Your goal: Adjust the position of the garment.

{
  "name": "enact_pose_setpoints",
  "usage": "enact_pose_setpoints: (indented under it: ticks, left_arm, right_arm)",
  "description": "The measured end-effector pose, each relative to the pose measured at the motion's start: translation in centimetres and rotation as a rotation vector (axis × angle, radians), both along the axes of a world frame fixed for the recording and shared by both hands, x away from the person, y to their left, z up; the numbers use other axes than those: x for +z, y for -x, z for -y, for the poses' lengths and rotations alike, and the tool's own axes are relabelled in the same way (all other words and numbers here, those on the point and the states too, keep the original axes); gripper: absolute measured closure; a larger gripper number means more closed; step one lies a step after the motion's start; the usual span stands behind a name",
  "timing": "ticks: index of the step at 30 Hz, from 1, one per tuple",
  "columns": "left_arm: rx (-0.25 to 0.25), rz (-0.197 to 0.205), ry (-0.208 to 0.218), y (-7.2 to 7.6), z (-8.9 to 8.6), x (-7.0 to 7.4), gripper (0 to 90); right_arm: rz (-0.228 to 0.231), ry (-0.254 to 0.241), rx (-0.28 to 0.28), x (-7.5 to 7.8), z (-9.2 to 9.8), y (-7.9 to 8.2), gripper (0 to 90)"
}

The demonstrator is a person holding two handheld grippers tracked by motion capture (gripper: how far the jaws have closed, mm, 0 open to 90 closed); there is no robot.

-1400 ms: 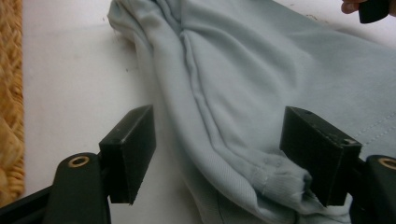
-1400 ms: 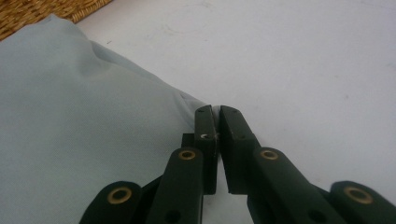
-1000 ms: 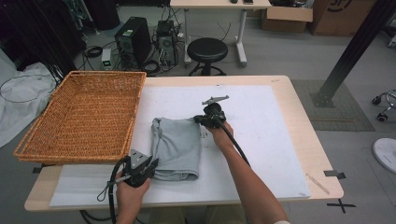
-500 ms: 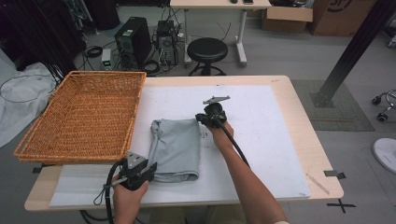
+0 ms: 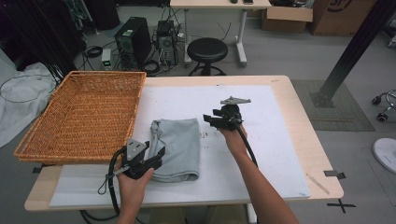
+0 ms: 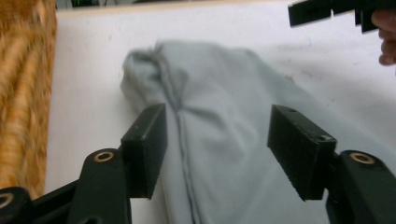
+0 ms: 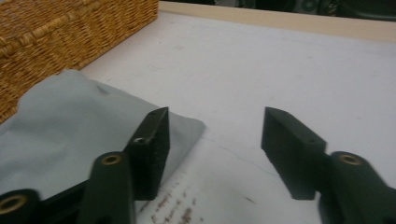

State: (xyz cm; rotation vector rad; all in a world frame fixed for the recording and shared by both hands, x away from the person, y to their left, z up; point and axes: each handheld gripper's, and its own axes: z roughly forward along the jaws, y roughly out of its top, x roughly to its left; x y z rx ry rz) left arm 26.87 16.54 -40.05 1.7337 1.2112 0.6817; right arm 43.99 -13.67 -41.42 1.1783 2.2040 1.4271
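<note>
A folded grey cloth (image 5: 176,148) lies on the white mat (image 5: 261,154) in the middle of the table, to the right of a wicker basket (image 5: 88,114). My left gripper (image 5: 156,156) hovers at the cloth's near left corner; its jaws have just been opening and stand open above the cloth (image 6: 219,126), gripping nothing. My right gripper (image 5: 211,120) is just right of the cloth's far right corner (image 7: 88,130). Its jaws have just been opening too and stand open over the bare mat (image 7: 289,70).
The large basket (image 7: 60,32) fills the table's left part, its rim close to the cloth. The right gripper's jaw and a hand (image 6: 385,39) show at the top right of the left gripper view. A stool (image 5: 207,50) and computer cases (image 5: 133,42) stand beyond the far edge.
Both grippers have let go of the cloth and opened. The left one has risen a little at the near corner. The right one has drawn off to the right of the far corner.
</note>
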Motion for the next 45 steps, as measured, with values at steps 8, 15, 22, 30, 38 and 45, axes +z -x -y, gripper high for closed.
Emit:
enact_pose_setpoints:
  ticks: [8,15,22,30,38,45]
  left_arm:
    - [-0.011,0.078,0.049,-0.6,-0.5,2.6,28.0]
    - [-0.018,0.099,0.072,-1.6,-0.3,4.4,18.8]
    - [-0.018,0.116,0.08,-2.0,0.0,5.3,18.7]
    - [-0.014,0.133,0.087,-2.1,0.1,6.2,17.9]
    - [-0.01,0.139,0.08,-2.0,-0.1,6.5,17.9]
    - [-0.01,0.138,0.081,-1.9,-0.1,6.4,18.0]
  right_arm:
    - [0.046,0.022,-0.123,1.4,3.2,2.2,15.5]
    - [0.038,0.042,-0.168,2.0,5.7,4.3,15.0]
    - [0.041,0.053,-0.184,2.3,7.6,5.7,15.0]
    - [0.052,0.037,-0.224,2.8,9.2,6.4,15.0]
    - [0.056,0.028,-0.236,3.0,9.8,6.8,15.0]
    - [0.06,0.03,-0.237,3.0,9.7,7.0,15.0]
